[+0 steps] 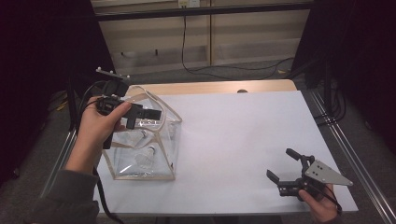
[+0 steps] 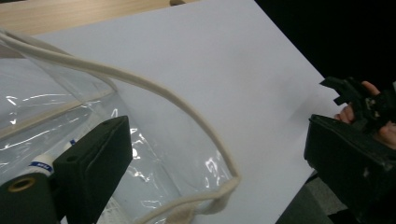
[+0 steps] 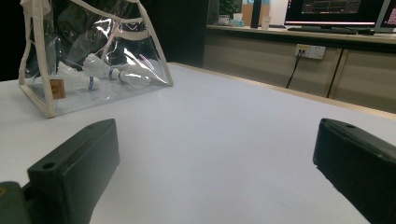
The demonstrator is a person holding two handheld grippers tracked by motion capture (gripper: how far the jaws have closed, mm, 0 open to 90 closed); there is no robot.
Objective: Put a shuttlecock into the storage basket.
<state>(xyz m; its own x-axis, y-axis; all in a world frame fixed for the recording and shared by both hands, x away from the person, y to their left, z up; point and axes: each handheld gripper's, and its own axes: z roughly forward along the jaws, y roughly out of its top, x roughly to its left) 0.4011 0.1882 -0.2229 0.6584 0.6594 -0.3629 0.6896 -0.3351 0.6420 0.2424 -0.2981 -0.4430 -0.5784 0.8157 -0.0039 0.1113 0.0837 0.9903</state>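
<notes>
White table sheet (image 1: 243,140) carries clear bag (image 1: 144,144) at its left edge holding small bottles (image 3: 100,70); left gripper (image 1: 152,114), jaws wide over its rim, could snag the cord handle (image 2: 154,91) and tip it; right gripper (image 1: 280,179) rests wide, empty.

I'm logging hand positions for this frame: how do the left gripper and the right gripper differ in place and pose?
The left gripper is held up over the open top of the clear bag at the table's left, while the right gripper sits low near the right front corner of the white table, well away from the bag. The left points toward the right; the right points toward the left. Both have open fingers with nothing between them.
</notes>
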